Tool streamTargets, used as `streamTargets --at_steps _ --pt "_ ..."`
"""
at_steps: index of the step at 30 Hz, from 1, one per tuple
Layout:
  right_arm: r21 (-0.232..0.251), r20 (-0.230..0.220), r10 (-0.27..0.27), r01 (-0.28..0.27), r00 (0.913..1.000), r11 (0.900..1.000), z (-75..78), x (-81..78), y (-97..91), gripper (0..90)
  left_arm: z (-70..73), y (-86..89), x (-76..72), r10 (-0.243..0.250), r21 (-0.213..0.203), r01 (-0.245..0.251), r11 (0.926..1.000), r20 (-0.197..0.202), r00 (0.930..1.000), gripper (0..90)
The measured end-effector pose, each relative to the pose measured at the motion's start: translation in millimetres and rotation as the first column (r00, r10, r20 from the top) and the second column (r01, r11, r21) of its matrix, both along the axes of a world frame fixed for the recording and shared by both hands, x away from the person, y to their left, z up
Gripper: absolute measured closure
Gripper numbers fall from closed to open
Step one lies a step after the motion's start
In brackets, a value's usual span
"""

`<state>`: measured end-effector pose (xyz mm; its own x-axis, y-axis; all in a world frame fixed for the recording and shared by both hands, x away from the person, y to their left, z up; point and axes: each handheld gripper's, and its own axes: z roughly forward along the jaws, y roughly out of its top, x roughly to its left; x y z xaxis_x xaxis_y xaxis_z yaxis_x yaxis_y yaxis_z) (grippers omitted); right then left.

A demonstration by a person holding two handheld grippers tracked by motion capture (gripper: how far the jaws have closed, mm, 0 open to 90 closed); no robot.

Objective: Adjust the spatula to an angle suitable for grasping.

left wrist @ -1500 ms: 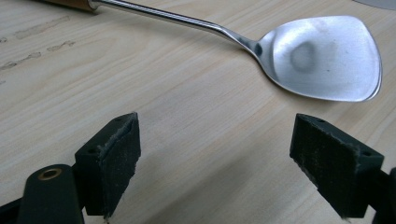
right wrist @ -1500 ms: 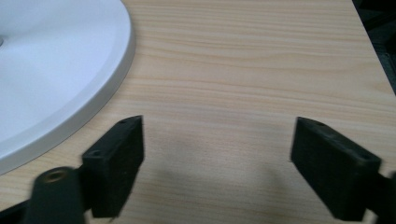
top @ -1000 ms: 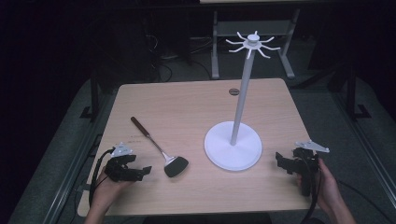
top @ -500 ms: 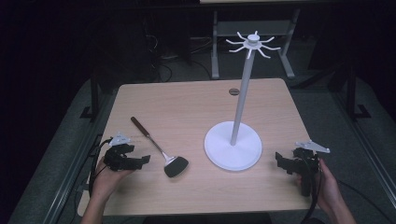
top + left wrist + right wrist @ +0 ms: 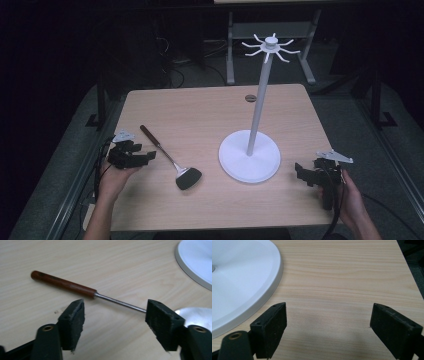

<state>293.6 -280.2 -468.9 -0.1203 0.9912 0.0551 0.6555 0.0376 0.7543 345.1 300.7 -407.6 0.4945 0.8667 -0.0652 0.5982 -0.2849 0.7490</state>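
Nothing is gripped yet, so the work looks to be at its very start. One utensil, a metal spatula with a reddish-brown wooden handle, a thin steel shaft and a dark blade [image 5: 168, 159], lies flat on the light wooden table [image 5: 200, 115], left of the white hanging stand with a round base, a tall pole and a ring of hooks on top [image 5: 252, 150]. The left gripper [image 5: 148, 156] sits low just beside the spatula's handle side, its jaws spread wide; in the left gripper view the steel shaft [image 5: 120, 303] lies just beyond the gap between the two pads, which do not touch it. The right gripper [image 5: 299, 171] rests near the table's right edge, close to the stand's base, its jaws also wide apart with bare wood between them. Judging from this, the reach is nearly finished. What remains is closing on the shaft or handle, lifting, and presumably carrying the spatula up to a hook.
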Motion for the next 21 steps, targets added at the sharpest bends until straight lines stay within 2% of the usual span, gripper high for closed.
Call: streamTargets --at_steps 2,3,7,8,9,10,12,13,16,17,21 --pt "0.0 -0.001 0.001 -0.001 1.0 1.0 -0.3 0.1 -0.1 13.3 1.1 -0.5 5.7 0.007 0.006 -0.007 1.0 -0.001 1.0 42.6" --pt "0.001 -0.003 0.0 0.0 1.0 1.0 -0.4 0.1 -0.1 13.3 1.3 -2.0 8.7 0.01 0.0 -0.01 1.0 0.003 1.0 42.6" --pt "-0.003 0.001 0.002 -0.002 1.0 1.0 0.0 0.3 -0.1 13.3 1.5 -8.2 17.8 -0.005 0.0 0.005 1.0 -0.002 1.0 60.8" --pt "-0.003 0.001 0.002 -0.002 1.0 1.0 0.0 0.3 -0.1 13.3 0.8 -10.8 20.1 -0.008 -0.011 0.008 0.9999 -0.004 1.0 60.8" --pt "-0.004 0.0 0.002 -0.002 1.0 1.0 0.0 0.4 0.0 13.3 0.3 -13.2 22.8 -0.016 -0.006 0.016 0.9999 -0.01 0.9998 64.6" --pt "-0.006 0.001 0.005 -0.005 1.0 1.0 0.0 0.6 0.0 13.3 -0.6 -18.5 26.8 -0.031 -0.008 0.031 0.9995 -0.017 0.9994 71.9" --pt "-0.005 0.0 0.005 -0.005 1.0 1.0 0.0 0.7 0.0 13.3 -1.2 -22.7 29.2 -0.039 -0.015 0.038 0.9991 -0.023 0.999 79.5" --pt "-0.005 0.0 0.005 -0.005 1.0 1.0 0.0 0.7 0.0 13.3 -2.2 -26.4 31.1 -0.046 -0.017 0.045 0.9988 -0.027 0.9986 79.5" --pt "-0.006 0.002 0.007 -0.007 1.0 1.0 0.1 0.7 -0.1 13.3 -5.9 -36.8 36.1 -0.063 -0.022 0.063 0.9978 -0.043 0.9971 89.2" --pt "-0.008 0.005 0.007 -0.007 1.0 0.9999 0.2 1.0 0.0 13.3 -9.1 -42.9 38.7 -0.08 -0.018 0.079 0.9967 -0.05 0.9955 89.7" --pt "-0.007 0.007 0.012 -0.012 0.9999 0.9999 0.2 1.0 0.0 13.3 -15.2 -48.1 41.2 -0.1 -0.016 0.099 0.9949 -0.078 0.9919 90.0"
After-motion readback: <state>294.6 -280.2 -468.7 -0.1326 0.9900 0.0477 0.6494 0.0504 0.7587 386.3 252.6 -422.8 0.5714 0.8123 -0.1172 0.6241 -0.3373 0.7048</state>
